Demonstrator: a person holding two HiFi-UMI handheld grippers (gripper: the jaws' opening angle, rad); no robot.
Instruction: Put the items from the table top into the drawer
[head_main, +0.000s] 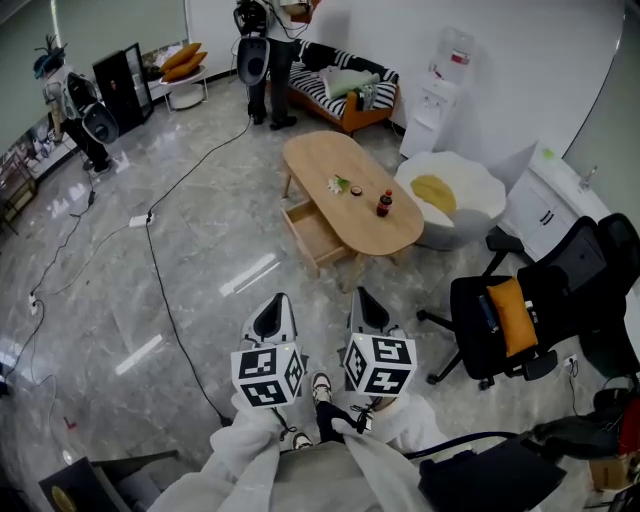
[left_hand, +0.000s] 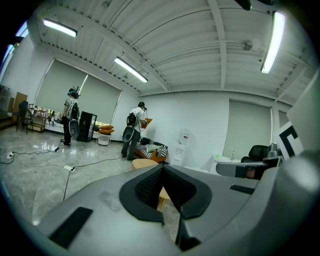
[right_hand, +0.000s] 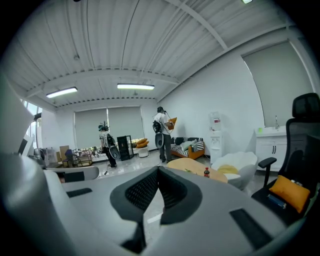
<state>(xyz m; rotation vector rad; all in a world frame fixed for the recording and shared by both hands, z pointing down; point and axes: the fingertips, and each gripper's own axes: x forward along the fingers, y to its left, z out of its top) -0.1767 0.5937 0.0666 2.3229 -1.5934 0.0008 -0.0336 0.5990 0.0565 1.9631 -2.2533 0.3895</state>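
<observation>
An oval wooden table (head_main: 330, 160) stands some way ahead on the marble floor, with its drawer (head_main: 313, 236) pulled open on the near left side. On top are a small dark bottle with a red cap (head_main: 384, 204), a small round dark item (head_main: 355, 190) and a small green-and-white sprig (head_main: 338, 184). My left gripper (head_main: 279, 299) and right gripper (head_main: 361, 293) are side by side low in the head view, well short of the table. Both are shut with nothing between the jaws. The right gripper view shows the table (right_hand: 192, 165) and bottle (right_hand: 206, 172) beyond the shut right gripper (right_hand: 159, 169).
A black office chair with an orange cushion (head_main: 505, 320) stands at the right. A white seat with a yellow cushion (head_main: 455, 190) sits behind the table. A black cable (head_main: 165, 290) runs across the floor on the left. Two people (head_main: 265, 50) stand far back near a striped sofa (head_main: 345, 90).
</observation>
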